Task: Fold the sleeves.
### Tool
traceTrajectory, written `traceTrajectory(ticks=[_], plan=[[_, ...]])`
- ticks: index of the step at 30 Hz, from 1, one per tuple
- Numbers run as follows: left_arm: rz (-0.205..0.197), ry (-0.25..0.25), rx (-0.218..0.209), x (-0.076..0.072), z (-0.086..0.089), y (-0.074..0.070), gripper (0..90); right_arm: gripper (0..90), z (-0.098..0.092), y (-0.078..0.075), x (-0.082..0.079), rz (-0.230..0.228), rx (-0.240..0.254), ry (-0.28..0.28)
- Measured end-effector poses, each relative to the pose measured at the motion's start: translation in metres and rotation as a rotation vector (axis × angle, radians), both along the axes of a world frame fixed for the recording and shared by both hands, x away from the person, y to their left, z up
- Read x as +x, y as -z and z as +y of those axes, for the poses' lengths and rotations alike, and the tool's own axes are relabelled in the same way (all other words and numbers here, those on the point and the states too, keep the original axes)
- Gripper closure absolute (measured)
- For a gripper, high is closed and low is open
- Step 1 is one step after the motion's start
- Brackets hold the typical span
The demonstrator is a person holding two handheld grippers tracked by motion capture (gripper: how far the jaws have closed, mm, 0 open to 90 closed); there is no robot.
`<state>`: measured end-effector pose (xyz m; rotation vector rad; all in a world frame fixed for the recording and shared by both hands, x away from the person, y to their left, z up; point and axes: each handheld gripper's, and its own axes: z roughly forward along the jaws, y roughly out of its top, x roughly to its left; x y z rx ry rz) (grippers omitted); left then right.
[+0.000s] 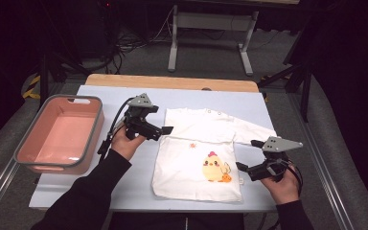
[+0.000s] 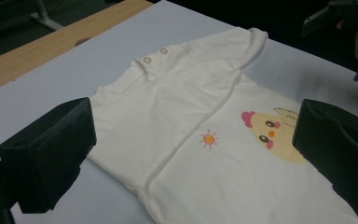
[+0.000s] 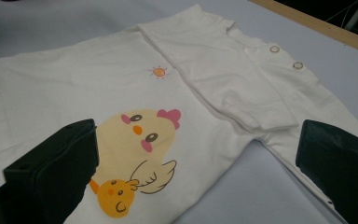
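My left gripper [image 1: 160, 130] has its two black jaws spread wide with nothing between them; it sits just off the left edge of the small white cotton shirt with a yellow chick print [image 1: 206, 158], near the collar end, jaws pointing toward the cloth. In the left gripper view the gripper [image 2: 193, 154] frames that shirt [image 2: 191, 116] between its foam pads without touching it, and I can see one sleeve folded across the chest, its cuff lying near the far edge.

My right gripper [image 1: 247, 155] is likewise spread, empty, hovering at the shirt's right edge beside the chick print, just below the other sleeve, which stretches out to the right. In the right gripper view the gripper [image 3: 198, 163] looks over the chick and the smaller orange chick below it on the shirt [image 3: 98, 93], with two snap buttons at the shoulder.

The shirt lies flat, front up, in the middle of the pale blue sheet covering the table [image 1: 124, 167]. A wooden table edge [image 1: 172, 82] shows along the far side. Well to the left of my left hand sits a pink rectangular plastic bin with a grey rim [image 1: 60, 134], on the sheet's left part.
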<state>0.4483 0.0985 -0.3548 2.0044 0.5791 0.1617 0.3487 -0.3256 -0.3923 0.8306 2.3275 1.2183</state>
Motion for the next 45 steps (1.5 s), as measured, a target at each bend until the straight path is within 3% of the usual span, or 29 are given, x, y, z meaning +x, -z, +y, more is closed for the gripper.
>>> traceTrajectory(ticks=[5,9,13,14,16,19,21,22,24,27,29,31,37,42,45], plan=[[0.014,-0.005,0.001,-0.008,0.011,0.004,0.6,0.0,0.0,-0.002,0.0,-0.008,0.007,-0.012],[-0.015,-0.01,-0.006,-0.024,0.022,0.011,0.6,0.0,0.0,-0.004,0.001,-0.016,0.011,-0.012],[-0.013,-0.015,-0.02,-0.032,0.027,0.018,0.6,0.0,-0.002,-0.005,0.003,-0.02,0.006,-0.002],[-0.007,-0.009,-0.007,-0.034,0.027,0.022,0.6,0.4,-0.004,-0.006,0.006,0.006,0.017,0.01],[-0.017,-0.02,0.005,-0.034,0.029,0.025,0.4,1.5,-0.006,-0.008,0.01,0.021,0.025,0.004],[-0.008,-0.036,0.003,-0.032,0.033,0.031,0.5,1.5,-0.01,-0.012,0.015,0.0,0.013,0.024],[-0.024,-0.047,0.012,-0.032,0.034,0.033,0.9,2.6,-0.012,-0.014,0.017,-0.004,0.004,0.028],[-0.044,-0.061,0.008,-0.032,0.036,0.036,0.9,4.1,-0.014,-0.016,0.019,-0.003,-0.015,0.033],[-0.022,-0.051,-0.001,-0.03,0.037,0.041,1.2,5.3,-0.016,-0.02,0.026,0.014,-0.048,0.046],[-0.012,-0.065,-0.022,-0.029,0.039,0.048,0.8,5.7,-0.02,-0.021,0.033,0.017,-0.042,0.057],[-0.039,-0.08,-0.022,-0.029,0.041,0.052,0.7,5.7,-0.022,-0.02,0.038,0.023,-0.036,0.064],[-0.024,-0.082,-0.036,-0.03,0.043,0.056,0.3,6.4,-0.024,-0.02,0.044,0.024,-0.039,0.075],[-0.03,-0.102,-0.087,-0.029,0.05,0.073,0.0,7.0,-0.033,-0.019,0.063,0.065,-0.026,0.105],[-0.02,-0.106,-0.079,-0.028,0.05,0.078,0.0,7.5,-0.036,-0.018,0.071,0.045,-0.044,0.127],[-0.022,-0.091,-0.078,-0.027,0.049,0.079,0.0,10.5,-0.043,-0.016,0.079,0.062,-0.032,0.129]])
